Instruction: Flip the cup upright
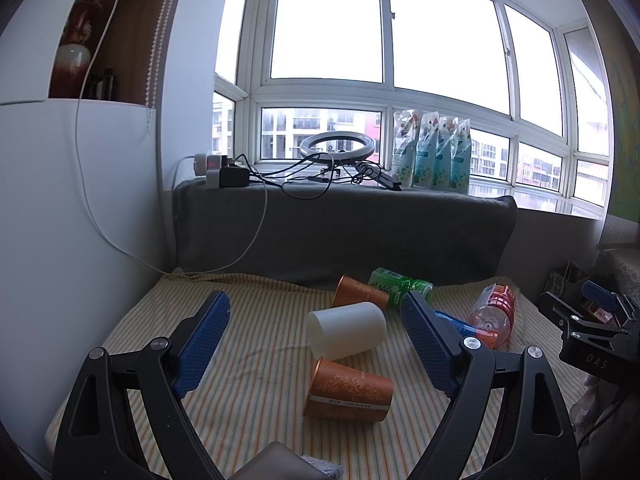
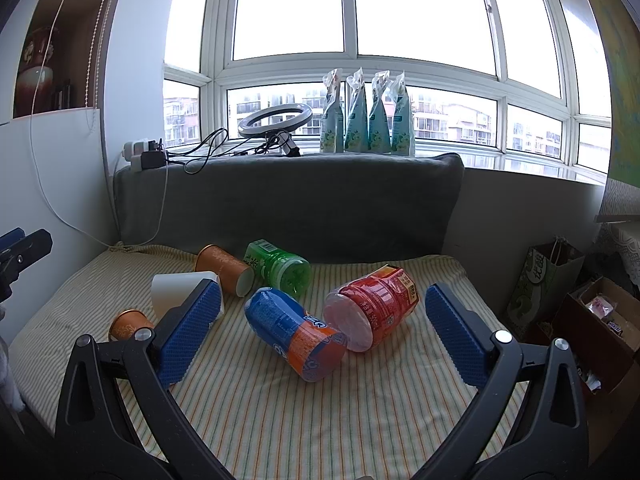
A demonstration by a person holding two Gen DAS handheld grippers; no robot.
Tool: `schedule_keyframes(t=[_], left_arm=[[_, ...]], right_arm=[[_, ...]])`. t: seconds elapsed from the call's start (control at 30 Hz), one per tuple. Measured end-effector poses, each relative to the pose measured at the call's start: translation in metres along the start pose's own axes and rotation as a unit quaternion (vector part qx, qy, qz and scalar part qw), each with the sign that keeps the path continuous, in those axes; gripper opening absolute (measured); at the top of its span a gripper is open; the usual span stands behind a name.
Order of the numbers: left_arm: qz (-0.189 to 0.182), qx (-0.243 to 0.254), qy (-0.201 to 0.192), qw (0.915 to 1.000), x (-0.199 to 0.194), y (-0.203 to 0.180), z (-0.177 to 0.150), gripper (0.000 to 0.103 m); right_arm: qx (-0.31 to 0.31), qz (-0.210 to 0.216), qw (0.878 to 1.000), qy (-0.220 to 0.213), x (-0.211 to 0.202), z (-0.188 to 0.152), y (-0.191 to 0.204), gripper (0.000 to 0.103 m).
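Several cups lie on their sides on a striped cloth (image 1: 248, 380). In the left wrist view a white cup (image 1: 346, 330) lies in the middle, an orange cup (image 1: 348, 392) lies in front of it, and a second orange cup (image 1: 358, 293) lies behind. My left gripper (image 1: 316, 320) is open and empty, held above and short of the white cup. In the right wrist view a blue-and-orange cup (image 2: 294, 332), a red cup (image 2: 370, 304) and a green cup (image 2: 280, 266) lie on their sides. My right gripper (image 2: 322, 308) is open and empty above them.
A grey cushion (image 2: 288, 200) backs the cloth below the window sill, which holds a ring light (image 2: 275, 120), cables and several pouches (image 2: 366, 116). A white wall panel (image 1: 60, 220) stands left. A paper bag (image 2: 540, 280) and cardboard box (image 2: 600, 320) stand at the right.
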State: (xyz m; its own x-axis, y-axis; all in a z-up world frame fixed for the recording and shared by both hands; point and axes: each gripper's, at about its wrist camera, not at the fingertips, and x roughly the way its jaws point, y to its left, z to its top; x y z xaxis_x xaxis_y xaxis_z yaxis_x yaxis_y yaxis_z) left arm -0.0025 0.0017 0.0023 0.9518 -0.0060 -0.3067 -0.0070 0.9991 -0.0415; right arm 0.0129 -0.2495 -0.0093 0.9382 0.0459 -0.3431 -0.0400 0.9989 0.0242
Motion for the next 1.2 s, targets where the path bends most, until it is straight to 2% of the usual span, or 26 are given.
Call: schedule_keyframes(t=[0.87, 1.2], left_arm=[[-0.002, 0.0, 0.003, 1.0, 0.002, -0.001, -0.001, 0.087], [-0.007, -0.001, 0.025, 0.9996, 0.016, 0.0, -0.009, 0.087]], right_arm=[[-0.001, 0.002, 1.0, 0.004, 0.005, -0.003, 0.0, 0.103], [-0.004, 0.007, 1.0, 0.017, 0.021, -0.014, -0.006, 0.103]])
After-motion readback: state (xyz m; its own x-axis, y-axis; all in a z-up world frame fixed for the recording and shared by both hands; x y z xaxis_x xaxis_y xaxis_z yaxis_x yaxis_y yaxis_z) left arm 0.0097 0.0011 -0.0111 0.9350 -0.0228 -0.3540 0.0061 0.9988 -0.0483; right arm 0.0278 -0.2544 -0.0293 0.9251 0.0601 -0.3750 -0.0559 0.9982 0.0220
